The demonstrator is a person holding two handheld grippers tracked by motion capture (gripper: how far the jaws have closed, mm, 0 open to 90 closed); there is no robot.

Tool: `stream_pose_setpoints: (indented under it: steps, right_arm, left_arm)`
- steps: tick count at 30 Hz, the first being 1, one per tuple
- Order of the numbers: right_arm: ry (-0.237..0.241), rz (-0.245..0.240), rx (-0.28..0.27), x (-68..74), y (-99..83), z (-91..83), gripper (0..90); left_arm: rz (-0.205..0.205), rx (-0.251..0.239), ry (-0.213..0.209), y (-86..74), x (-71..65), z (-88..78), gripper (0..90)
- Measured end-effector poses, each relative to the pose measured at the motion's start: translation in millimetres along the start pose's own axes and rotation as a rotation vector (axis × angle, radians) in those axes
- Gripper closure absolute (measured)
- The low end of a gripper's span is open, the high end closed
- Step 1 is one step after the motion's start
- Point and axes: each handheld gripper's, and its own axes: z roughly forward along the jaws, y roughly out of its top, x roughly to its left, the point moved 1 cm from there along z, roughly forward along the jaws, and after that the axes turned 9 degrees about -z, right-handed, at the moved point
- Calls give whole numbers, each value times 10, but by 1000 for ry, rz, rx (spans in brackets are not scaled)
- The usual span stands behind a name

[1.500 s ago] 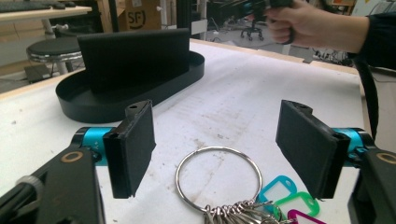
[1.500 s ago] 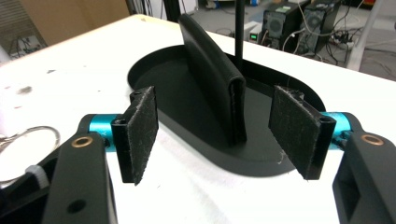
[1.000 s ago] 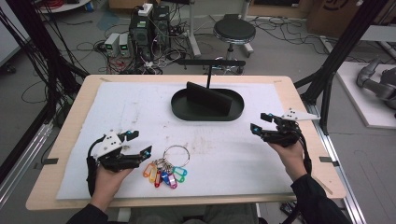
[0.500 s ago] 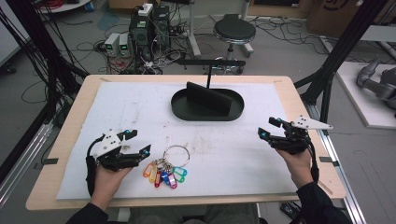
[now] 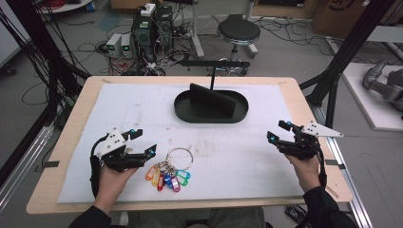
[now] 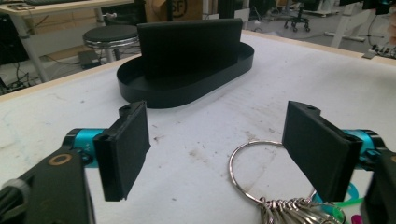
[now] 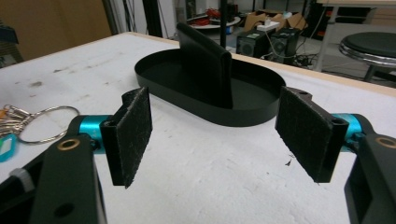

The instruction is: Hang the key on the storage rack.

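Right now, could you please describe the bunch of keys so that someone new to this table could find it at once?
Start at the black oval tray in the middle of the white mat, then come toward the person's edge. The bunch of keys lies there, just beside the open left tongs. It is the only brightly coloured thing on the mat: coloured tags on a large silver ring.

the left claw (image 5: pixel 141 150) sits at the worktop's (image 5: pixel 71 133) near left part, jaws wide apart, held low in the left hand (image 5: pixel 110 178). the right claw (image 5: pixel 279 132) hovers at its right edge, jaws spread, gripped by the right hand (image 5: pixel 306 167).
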Motion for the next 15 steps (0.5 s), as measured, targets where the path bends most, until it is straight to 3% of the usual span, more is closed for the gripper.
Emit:
stream_pose_setpoints:
  steps: [8, 12, 15]
  right_arm:
    - [-23, -7, 3, -34, -27, -16, 279]
    - [-26, -10, 20, -22, -29, -4, 279]
    - [-20, -11, 24, -17, -29, 6, 280]
  left_arm:
    - [-53, 59, -61, 39, -24, 286, 283]
    - [-69, 103, -44, 31, -62, 416, 324]
    - [-74, 127, -35, 37, -76, 488, 300]
